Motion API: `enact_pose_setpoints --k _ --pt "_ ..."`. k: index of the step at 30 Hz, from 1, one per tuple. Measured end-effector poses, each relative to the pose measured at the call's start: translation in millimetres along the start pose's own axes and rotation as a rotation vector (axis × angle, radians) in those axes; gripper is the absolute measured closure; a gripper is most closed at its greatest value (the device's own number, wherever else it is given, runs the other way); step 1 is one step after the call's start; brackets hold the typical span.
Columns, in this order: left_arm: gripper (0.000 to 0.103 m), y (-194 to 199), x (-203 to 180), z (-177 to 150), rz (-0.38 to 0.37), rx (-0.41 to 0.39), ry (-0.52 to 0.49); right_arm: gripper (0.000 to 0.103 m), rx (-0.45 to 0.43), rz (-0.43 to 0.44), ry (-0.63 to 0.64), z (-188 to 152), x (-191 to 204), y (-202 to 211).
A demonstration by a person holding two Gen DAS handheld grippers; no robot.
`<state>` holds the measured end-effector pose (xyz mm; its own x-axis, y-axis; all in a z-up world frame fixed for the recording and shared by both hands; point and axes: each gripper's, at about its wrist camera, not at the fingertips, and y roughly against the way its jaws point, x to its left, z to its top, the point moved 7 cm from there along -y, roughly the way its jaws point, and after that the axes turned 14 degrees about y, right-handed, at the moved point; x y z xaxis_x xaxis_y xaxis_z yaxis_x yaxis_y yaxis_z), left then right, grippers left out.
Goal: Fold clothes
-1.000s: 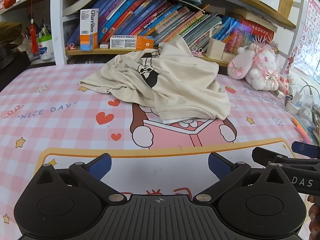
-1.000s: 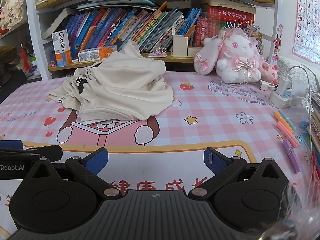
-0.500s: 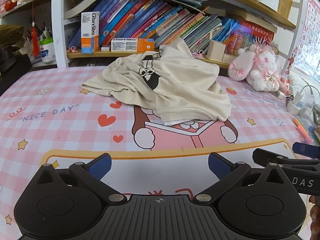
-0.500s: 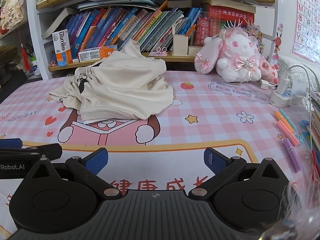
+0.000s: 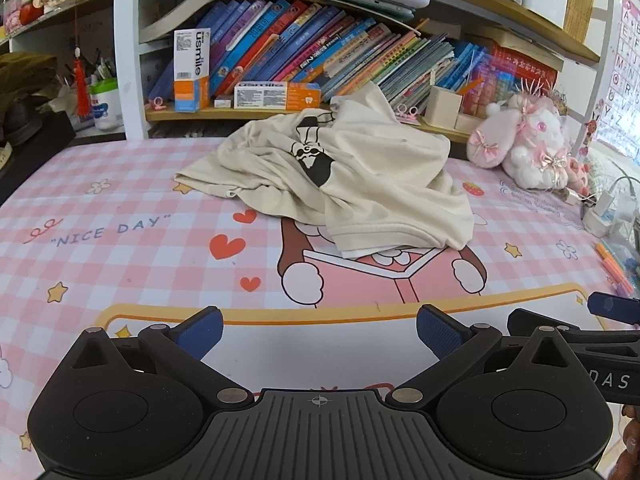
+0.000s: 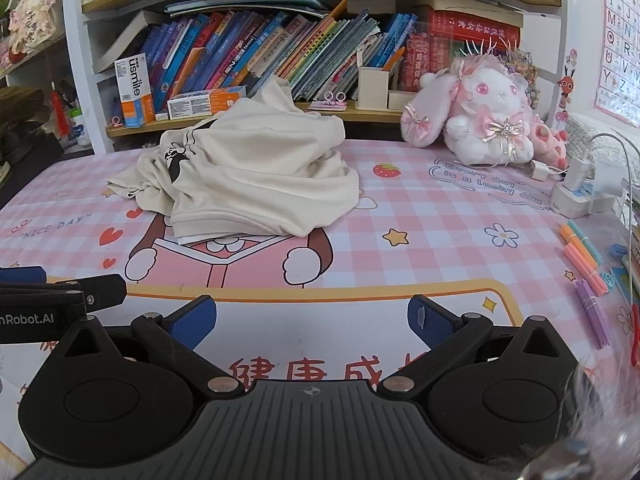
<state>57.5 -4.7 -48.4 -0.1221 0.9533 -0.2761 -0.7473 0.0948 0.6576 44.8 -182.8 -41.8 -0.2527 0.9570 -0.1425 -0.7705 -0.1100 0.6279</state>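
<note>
on the pink checked mat [image 5: 100, 248], both tools sit low at the near edge with nothing in them. off to the left of the left gripper [image 5: 319, 330] the mat reads "nice day", with red hearts just ahead of its left finger. that gripper's blue pads [image 5: 200, 330] are spread wide, empty, bare mat between them. straight ahead of it, well apart from the fingertips, lies the shirt [image 5: 360, 184], a cream heap, crumpled and unfolded, with a black print showing on its upper left folds; its near hem rests on the cartoon book printed on the mat, its far side rises against the bookshelf [image 5: 280, 114]. a white and orange box [image 5: 191, 70] stands upright on that shelf, left of the heap, beside leaning books [image 5: 320, 56]. to the right of the left gripper, just beside it, the right gripper [image 6: 311, 322] is held the same way: pads [image 6: 430, 324] wide apart, gripping nothing. from it the shirt [image 6: 256, 176] lies ahead and a little left. further right, at the back, a pink and white plush rabbit [image 6: 480, 120] sits against the shelf. right of the right gripper, coloured pens [image 6: 584, 264] lie loose on the mat, with a white power strip [image 6: 580, 200] beyond them.
</note>
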Motion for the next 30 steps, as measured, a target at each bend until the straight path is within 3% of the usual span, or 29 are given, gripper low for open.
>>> enact_pose_setpoints --k 15,30 --pt "0.000 -2.0 -1.7 -3.4 -0.047 0.043 0.012 0.000 0.017 -0.009 -0.009 -2.0 -2.2 -1.4" --pt "0.000 -0.4 -3.0 -4.0 -0.019 0.038 -0.010 0.000 0.027 -0.012 -0.036 -4.7 -6.4 -0.6"
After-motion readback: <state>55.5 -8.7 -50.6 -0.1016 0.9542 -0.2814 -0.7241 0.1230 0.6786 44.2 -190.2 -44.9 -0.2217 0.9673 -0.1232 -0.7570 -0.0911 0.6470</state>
